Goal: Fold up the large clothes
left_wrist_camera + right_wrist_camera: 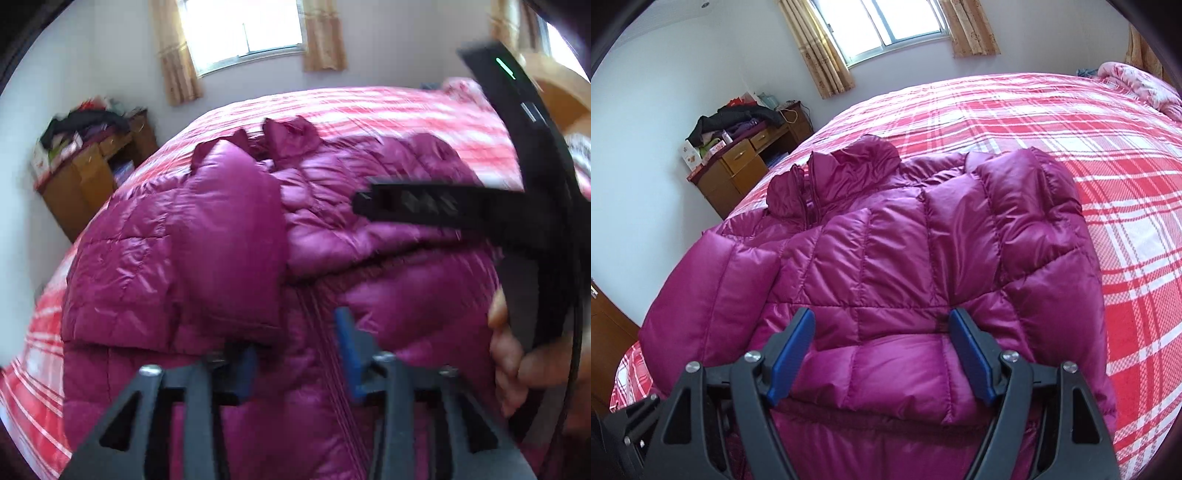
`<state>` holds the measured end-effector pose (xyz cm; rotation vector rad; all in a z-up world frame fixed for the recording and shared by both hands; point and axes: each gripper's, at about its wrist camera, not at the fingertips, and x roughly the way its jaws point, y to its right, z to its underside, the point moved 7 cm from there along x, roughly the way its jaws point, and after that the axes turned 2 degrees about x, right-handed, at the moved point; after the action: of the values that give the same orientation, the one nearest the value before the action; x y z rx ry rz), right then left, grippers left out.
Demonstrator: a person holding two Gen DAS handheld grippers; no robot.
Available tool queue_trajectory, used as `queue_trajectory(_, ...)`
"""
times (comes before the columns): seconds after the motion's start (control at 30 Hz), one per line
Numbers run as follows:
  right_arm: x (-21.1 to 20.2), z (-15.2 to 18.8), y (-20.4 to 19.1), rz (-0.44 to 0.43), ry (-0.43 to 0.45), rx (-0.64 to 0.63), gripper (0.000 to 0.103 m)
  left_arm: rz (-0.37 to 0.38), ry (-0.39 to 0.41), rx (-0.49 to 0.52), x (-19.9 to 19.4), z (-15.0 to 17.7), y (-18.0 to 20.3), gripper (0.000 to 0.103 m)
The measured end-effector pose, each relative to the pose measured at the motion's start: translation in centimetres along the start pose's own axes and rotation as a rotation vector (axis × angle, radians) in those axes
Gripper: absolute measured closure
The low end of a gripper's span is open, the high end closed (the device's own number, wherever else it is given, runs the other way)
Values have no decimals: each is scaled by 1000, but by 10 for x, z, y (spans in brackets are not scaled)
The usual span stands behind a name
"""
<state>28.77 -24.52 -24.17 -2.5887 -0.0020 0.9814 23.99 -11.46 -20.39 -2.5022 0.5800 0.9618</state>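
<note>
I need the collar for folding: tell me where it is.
The collar bunches at the magenta puffer jacket's far end on the plaid bedspread, toward the wooden desk.

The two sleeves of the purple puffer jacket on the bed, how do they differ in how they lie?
The left sleeve runs lengthwise down the jacket front with its cuff towards the hem. The right sleeve lies crosswise over the chest, its cuff reaching the left sleeve. Both are folded in over the magenta quilted jacket.
</note>
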Motion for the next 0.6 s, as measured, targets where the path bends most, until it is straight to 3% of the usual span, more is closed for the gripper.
queue_trajectory(0.1,-1,0,2,-9,-9,4,25,-67,26,133,-6,3,13,51)
queue_trajectory(0.3,-33,1,3,-24,-53,-31,25,12,37,92,-35,16,-5,50)
queue_trajectory(0.47,-71,7,-4,-14,-19,-62,24,98,84,-151,-69,38,-52,46)
queue_trajectory(0.53,-80,12,-16,-74,-20,-48,23,60,90,-245,-75,44,-77,46)
queue_trajectory(0.6,-77,19,-31,-114,-41,-40,15,11,80,-312,-77,46,-100,46)
